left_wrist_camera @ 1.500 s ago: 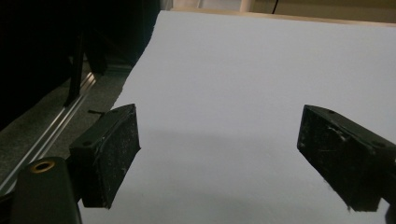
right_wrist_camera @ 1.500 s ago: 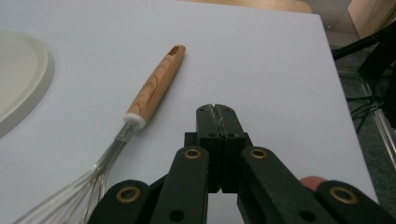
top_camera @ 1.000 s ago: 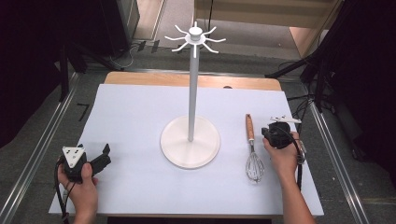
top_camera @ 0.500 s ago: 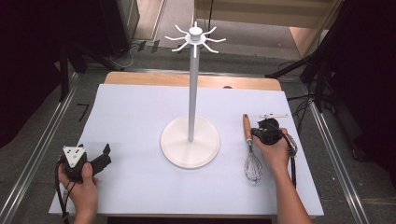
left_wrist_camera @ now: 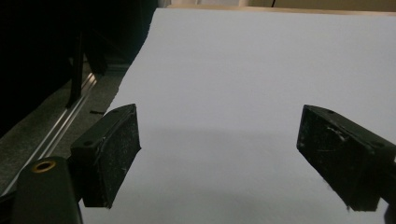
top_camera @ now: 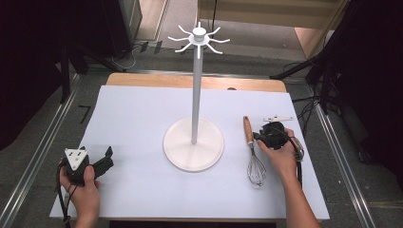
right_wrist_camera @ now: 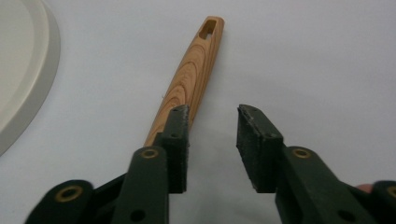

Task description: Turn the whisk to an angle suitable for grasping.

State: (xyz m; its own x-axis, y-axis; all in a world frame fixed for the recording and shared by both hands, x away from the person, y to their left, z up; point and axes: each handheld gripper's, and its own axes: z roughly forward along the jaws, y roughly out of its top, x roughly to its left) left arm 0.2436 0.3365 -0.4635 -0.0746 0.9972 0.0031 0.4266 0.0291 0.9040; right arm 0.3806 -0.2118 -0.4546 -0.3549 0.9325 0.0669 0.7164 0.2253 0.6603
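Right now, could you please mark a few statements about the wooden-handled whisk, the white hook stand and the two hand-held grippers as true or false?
1. The wooden-handled wire whisk hangs from a hook of the tall white hook stand. False: it lies flat on the white table sheet, right of the stand's round base.
2. The right hand-held gripper has its jaws apart, having just opened. True.
3. The right hand-held gripper clamps the whisk's handle. False: the handle lies by one jaw, with nothing between the pads.
4. The left hand-held gripper is open over bare sheet. True.
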